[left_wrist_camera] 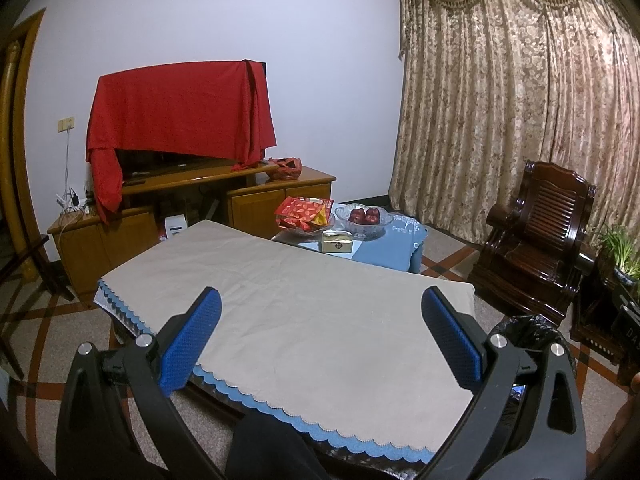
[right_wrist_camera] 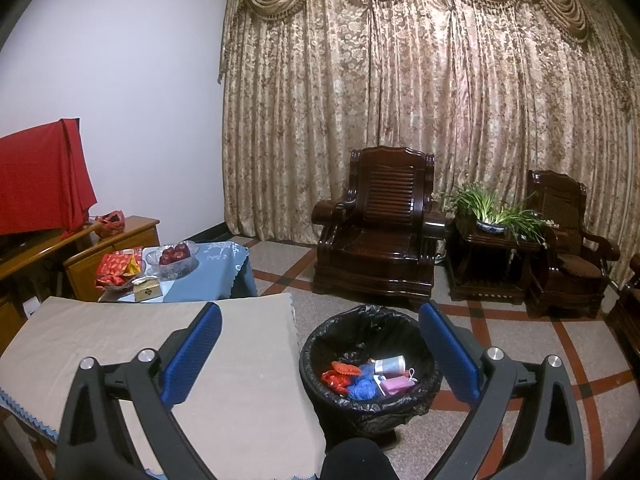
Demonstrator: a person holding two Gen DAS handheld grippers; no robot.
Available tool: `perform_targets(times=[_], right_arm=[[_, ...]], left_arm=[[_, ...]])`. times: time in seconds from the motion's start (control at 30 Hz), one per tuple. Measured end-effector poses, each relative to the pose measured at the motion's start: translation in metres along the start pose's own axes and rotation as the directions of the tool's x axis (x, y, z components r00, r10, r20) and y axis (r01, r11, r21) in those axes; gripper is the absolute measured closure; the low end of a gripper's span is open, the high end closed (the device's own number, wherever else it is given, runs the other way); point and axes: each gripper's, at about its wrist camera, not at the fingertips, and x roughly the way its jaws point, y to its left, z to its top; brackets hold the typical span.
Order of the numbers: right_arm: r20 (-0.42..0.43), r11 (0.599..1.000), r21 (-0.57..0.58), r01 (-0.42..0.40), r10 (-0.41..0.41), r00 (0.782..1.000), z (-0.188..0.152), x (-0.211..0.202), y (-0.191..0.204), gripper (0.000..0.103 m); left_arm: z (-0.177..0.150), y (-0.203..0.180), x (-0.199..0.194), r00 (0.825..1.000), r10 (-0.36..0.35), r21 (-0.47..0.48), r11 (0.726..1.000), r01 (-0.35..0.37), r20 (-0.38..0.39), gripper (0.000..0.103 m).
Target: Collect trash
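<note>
left gripper (left_wrist_camera: 320,308) hovered over beige-clothed table (left_wrist_camera: 304,304), fingers wide apart, empty | right gripper (right_wrist_camera: 320,322) likewise spread, empty | trash (right_wrist_camera: 370,378) lay heaped, colourful, inside black-lined bin (right_wrist_camera: 316,344) beside table

Both wrist views show dim, even indoor light with a cool violet cast on the wall (left_wrist_camera: 240,12), brightest at upper centre and fading toward the edges. No lamp or window is visible; the closed curtain (right_wrist_camera: 400,120) is lit from the front. Shadows are soft, and the trash bin (right_wrist_camera: 370,364) interior stays legible. Small highlights sit on the dark wooden armchair (right_wrist_camera: 376,216). Fisheye distortion bows straight lines at the periphery, and black vignetting fills all 4 corners. Fine grain softens distant detail.
</note>
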Motion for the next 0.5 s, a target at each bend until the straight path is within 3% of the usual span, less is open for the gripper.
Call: perform_targets(times=[0.5], right_arm=[[-0.003, 1.0, -0.003, -0.004, 0.004, 1.0, 0.0025, -0.0022, -0.0027, 0.006]], left_arm=[[-0.0033, 0.0002, 0.0007, 1.0, 0.0, -0.001, 1.0, 0.0, -0.004, 0.006]])
